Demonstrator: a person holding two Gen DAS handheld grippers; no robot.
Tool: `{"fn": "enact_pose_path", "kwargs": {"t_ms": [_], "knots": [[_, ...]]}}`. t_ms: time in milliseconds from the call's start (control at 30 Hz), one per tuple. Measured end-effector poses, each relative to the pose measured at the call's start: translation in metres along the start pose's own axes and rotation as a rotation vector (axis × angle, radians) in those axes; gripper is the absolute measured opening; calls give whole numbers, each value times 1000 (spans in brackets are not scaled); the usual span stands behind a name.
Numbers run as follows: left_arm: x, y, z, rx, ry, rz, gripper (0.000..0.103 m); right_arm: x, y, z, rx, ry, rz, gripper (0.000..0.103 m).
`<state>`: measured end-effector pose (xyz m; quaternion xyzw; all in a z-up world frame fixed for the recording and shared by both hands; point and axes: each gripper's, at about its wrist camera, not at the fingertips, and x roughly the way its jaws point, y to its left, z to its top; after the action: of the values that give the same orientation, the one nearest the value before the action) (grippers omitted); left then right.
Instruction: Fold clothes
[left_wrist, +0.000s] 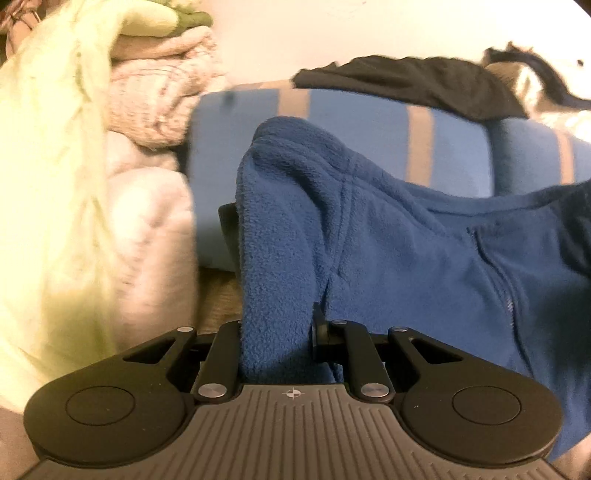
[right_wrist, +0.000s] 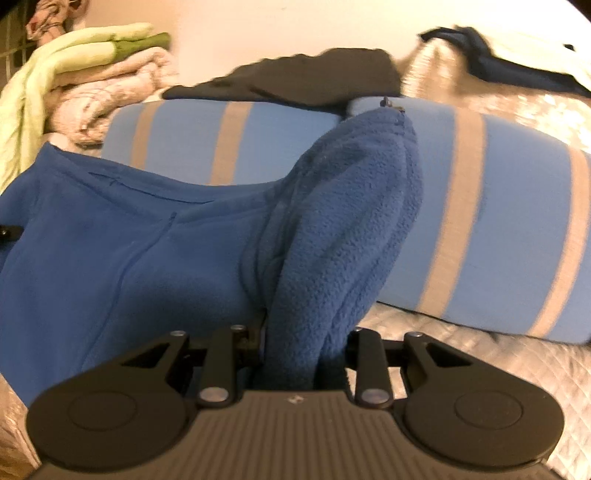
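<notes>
On the bed (right_wrist: 461, 354), covered with a quilted pale spread, open room is seen only at the near right; the far side is closed off by two blue pillows with grey stripes (right_wrist: 491, 221), with a black garment (right_wrist: 295, 83) laid along their tops. The left edge is crowded by a stack of pink and pale green laundry (left_wrist: 74, 166). A blue fleece jacket (left_wrist: 406, 251) is held stretched between the two grippers, above the bed and in front of the pillows. The left gripper (left_wrist: 277, 295) is seen with its fingers pressed on a bunched fold of the fleece. The right gripper (right_wrist: 303, 325) is likewise pinched on a thick bunched end of the jacket, its zip end standing up above.
</notes>
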<state>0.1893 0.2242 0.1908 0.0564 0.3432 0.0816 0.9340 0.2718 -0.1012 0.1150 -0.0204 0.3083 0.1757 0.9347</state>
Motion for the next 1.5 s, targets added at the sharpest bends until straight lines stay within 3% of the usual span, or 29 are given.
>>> {"fn": "enact_pose_path", "kwargs": {"t_ms": [67, 100, 133, 167, 200, 233, 267, 333, 433, 533, 633, 733, 900, 1300, 1400, 1500], "knots": [[10, 9, 1, 31, -4, 39, 25, 14, 16, 4, -31, 2, 21, 32], [22, 12, -1, 68, -32, 64, 29, 26, 23, 3, -55, 13, 21, 38], [41, 12, -7, 126, -49, 120, 45, 41, 30, 2, -81, 27, 19, 54], [60, 11, -14, 185, -64, 179, 69, 59, 36, -1, -109, 48, -15, 71], [77, 8, -22, 241, -42, 266, 77, 79, 40, -6, -139, 71, -61, 96], [95, 5, -30, 297, -17, 356, 79, 97, 45, -12, -185, 85, -140, 103], [113, 1, -39, 353, 8, 446, 79, 104, 48, -20, -222, 86, -179, 103], [121, 4, -52, 325, 18, 445, 79, 111, 51, -34, -287, 82, -221, 103], [116, 22, -63, 131, 48, 298, 79, 107, 40, -49, -262, 103, -193, 103], [108, 33, -71, 0, 64, 197, 79, 101, 27, -57, -223, 132, -155, 103], [97, 43, -81, -129, 88, 51, 79, 93, 15, -62, -172, 159, -88, 103], [91, 52, -87, -236, 131, -84, 79, 84, 8, -65, -137, 182, -76, 103], [79, 50, -102, -234, 199, -84, 79, 72, 2, -77, -217, 189, -187, 103], [40, 94, -114, -237, 196, -109, 79, 32, -38, -87, -219, 168, -338, 103], [25, 107, -110, -261, 169, -141, 79, 15, -51, -82, -221, 142, -320, 103], [8, 117, -104, -272, 140, -183, 79, -7, -64, -74, -207, 103, -234, 103]]}}
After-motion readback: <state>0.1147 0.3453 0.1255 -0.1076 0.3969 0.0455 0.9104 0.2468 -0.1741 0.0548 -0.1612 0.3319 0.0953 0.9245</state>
